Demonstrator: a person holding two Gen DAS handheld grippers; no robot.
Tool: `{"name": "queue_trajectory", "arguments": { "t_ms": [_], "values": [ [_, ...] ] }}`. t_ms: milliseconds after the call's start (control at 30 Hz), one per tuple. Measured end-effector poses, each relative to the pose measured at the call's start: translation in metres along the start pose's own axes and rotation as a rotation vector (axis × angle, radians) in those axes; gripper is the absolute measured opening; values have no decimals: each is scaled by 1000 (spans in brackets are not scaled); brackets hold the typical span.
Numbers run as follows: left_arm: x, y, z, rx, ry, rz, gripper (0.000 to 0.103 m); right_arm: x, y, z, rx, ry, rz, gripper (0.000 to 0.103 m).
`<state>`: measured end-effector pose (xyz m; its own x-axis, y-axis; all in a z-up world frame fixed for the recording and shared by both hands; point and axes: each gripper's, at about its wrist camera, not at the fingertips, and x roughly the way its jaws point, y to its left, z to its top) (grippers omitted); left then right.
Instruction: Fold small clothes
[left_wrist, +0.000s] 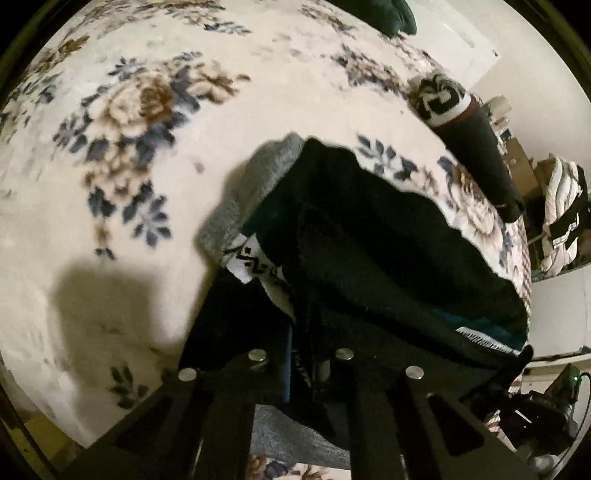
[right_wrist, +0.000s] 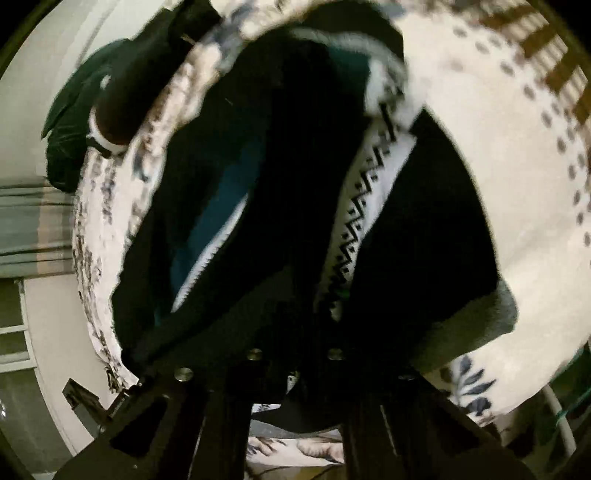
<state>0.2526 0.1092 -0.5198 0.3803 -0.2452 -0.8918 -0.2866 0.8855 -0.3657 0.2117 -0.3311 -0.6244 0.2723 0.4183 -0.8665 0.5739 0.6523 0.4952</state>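
Note:
A dark garment (left_wrist: 369, 243) with a grey edge, a teal band and a white zigzag-patterned trim hangs in front of the left wrist view, over the floral blanket (left_wrist: 129, 129). My left gripper (left_wrist: 301, 363) is shut on its near edge. The same dark garment (right_wrist: 295, 184) fills the right wrist view, its white zigzag trim (right_wrist: 354, 221) running down the middle. My right gripper (right_wrist: 295, 365) is shut on its lower edge. The fingertips of both grippers are buried in cloth.
A rolled black-and-white patterned sock (left_wrist: 443, 99) and a long dark piece (left_wrist: 487, 162) lie at the blanket's far right. A dark green garment (right_wrist: 74, 122) lies at the bed's edge. Room clutter (left_wrist: 561, 210) stands beyond the bed.

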Motion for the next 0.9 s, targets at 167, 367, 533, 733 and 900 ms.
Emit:
{"name": "queue_trajectory", "arguments": {
  "t_ms": [167,367,533,733,900],
  "values": [
    [-22,9,8,-75,-57,-30,5,-29,8,6,-7,-47,43,4],
    [-29,16,27,-133,-86,-52,5,-60,17,30,13,-117,107,4],
    [-16,16,46,-140,-79,-46,5,-55,27,55,20,-159,101,4],
    [11,27,58,-186,20,-86,7,-19,36,81,-30,-95,56,5],
    [-26,33,44,-209,-1,-139,58,-45,24,85,-59,-71,140,66]
  ]
}}
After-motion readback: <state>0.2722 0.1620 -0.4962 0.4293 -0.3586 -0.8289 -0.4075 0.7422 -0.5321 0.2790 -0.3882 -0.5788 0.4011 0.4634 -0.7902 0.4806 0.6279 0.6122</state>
